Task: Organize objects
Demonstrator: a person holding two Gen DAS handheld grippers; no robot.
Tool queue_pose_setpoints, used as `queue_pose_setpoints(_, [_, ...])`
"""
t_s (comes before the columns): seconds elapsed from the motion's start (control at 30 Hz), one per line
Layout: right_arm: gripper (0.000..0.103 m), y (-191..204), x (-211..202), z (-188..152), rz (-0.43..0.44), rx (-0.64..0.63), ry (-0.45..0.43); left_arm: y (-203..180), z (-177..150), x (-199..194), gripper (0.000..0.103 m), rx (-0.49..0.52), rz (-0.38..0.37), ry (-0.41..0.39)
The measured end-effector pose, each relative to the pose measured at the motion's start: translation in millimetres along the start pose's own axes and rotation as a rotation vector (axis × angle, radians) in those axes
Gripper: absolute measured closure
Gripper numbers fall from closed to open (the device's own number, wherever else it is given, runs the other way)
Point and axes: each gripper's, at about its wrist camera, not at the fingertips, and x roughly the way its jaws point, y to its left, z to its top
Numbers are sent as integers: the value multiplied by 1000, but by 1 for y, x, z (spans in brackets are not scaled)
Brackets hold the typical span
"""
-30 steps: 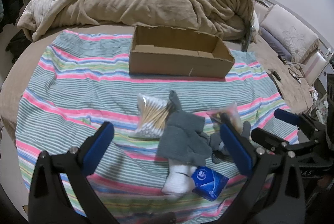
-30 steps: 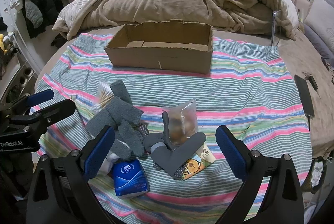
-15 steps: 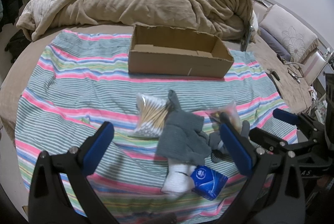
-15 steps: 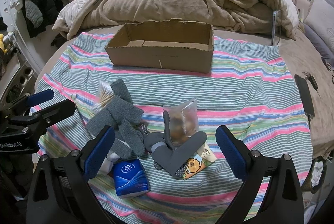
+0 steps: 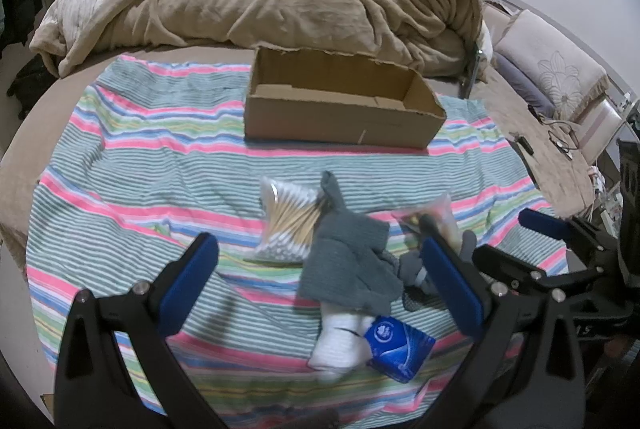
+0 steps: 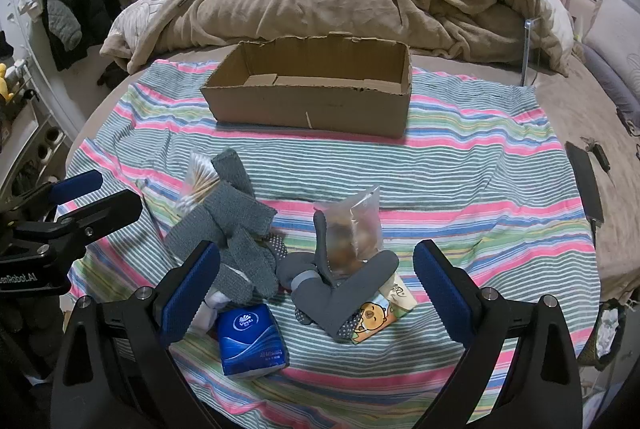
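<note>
Bare striped cloth (image 6: 460,181) between cardboard box (image 6: 312,109) and clutter of gloves (image 6: 236,229).

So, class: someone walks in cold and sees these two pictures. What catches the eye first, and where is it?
Probably the open cardboard box, seemingly empty, at the far end of the striped cloth. Next, the jumble in front: grey knitted gloves, a bag of cotton swabs, a blue tissue pack. Both the left gripper and right gripper hover open above it.

One cardboard box (image 6: 308,101), two tissue packs (image 6: 252,343), perhaps two grey gloves (image 6: 232,225), one swab bag (image 5: 288,221).
</note>
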Motion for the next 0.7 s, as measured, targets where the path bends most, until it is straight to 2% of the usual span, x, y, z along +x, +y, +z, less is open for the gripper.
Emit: queue_pose_setpoints(0.7, [4, 1, 0, 0, -1, 1, 4, -1, 1, -2, 1, 13, 14, -17])
